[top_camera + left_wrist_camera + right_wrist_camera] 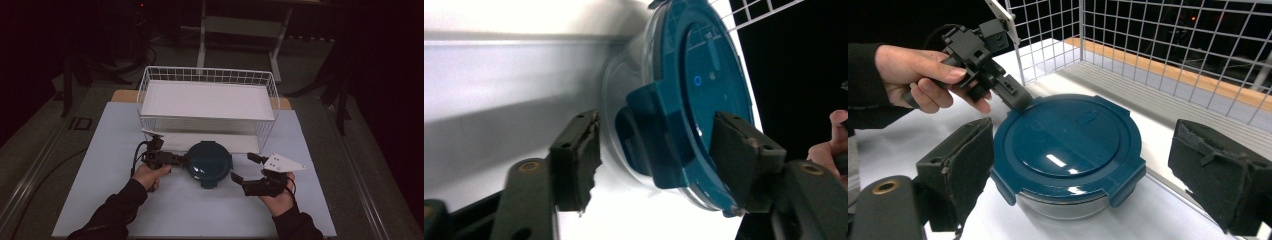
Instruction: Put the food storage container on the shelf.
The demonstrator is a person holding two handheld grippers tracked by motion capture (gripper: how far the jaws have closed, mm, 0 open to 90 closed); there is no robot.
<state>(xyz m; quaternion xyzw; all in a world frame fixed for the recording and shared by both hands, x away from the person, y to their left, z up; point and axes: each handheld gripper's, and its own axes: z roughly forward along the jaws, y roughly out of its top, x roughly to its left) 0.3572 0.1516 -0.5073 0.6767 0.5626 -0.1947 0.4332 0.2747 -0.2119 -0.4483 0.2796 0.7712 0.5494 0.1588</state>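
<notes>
Bench [125, 210] with a pale sheet on top, seen in the high view, carrying a white wire basket [207, 75] with a flat white shelf, and just in front of it a round clear container with a dark teal clip-on lid [209, 163]. The left claw [183, 160], held in the person's left hand [150, 175], reaches the container's left edge; the right claw [245, 167], held in the right hand [280, 197], sits apart from the container's right side with its jaws spread wide and nothing between them. Left gripper view: the container [704, 95] appears turned on its side by the camera's roll, and the left claw's [656, 145] two padded jaws stand apart on either side of one teal lid clip [659, 135], one pad [736, 155] lying against the lid's top face; whether the clip is pinched cannot be told. Right gripper view: the lidded container [1068, 150] rests on the bench close beside the wire basket [1148, 45], between the right claw's [1083, 165] widely parted pads, which do not touch it; the left hand [918, 75] brings its claw [1015, 97] down onto the lid's far rim.
</notes>
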